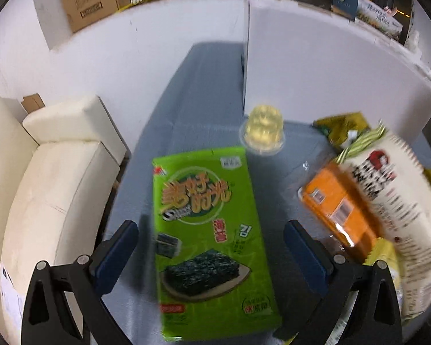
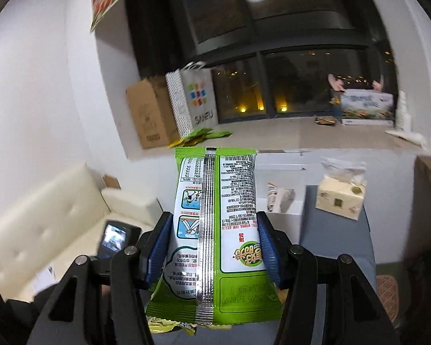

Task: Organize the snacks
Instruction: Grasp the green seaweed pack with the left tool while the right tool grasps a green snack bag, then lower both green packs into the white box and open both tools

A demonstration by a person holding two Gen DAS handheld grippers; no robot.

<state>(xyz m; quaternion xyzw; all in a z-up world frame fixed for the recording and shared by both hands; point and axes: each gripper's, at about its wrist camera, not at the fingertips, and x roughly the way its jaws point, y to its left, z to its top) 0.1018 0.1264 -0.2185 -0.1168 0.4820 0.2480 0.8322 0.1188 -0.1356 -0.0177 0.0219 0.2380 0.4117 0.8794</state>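
Gripping a green seaweed packet (image 2: 215, 230) between its blue pads (image 2: 161, 247), the right gripper (image 2: 215, 247) carries the snack clear of the table, back side up, with the silver seam and barcode facing the camera. The packet stands lengthwise between the fingers and sticks out well past their tips. Ahead of it and to the right, a pack of tissues (image 2: 340, 197) sits on the grey table (image 2: 333, 247); a cream sofa (image 2: 40, 230) lies off to the left, and a cardboard box (image 2: 150, 115) stands on the window ledge beyond.

The left gripper (image 1: 211, 247) hangs above the same grey table (image 1: 186, 120) with its jaws wide apart and nothing pressed between them. Directly below, between the two fingers in view but untouched by them, a second green seaweed packet (image 1: 212, 244) lies face up. Just past its far end sits a clear jelly cup (image 1: 263, 129). To the right of the gripper a pile of snacks crowds the table edge: an orange packet (image 1: 339, 207), a white bag (image 1: 393, 210) with red and black print, and an olive-green packet (image 1: 342, 128) behind them.
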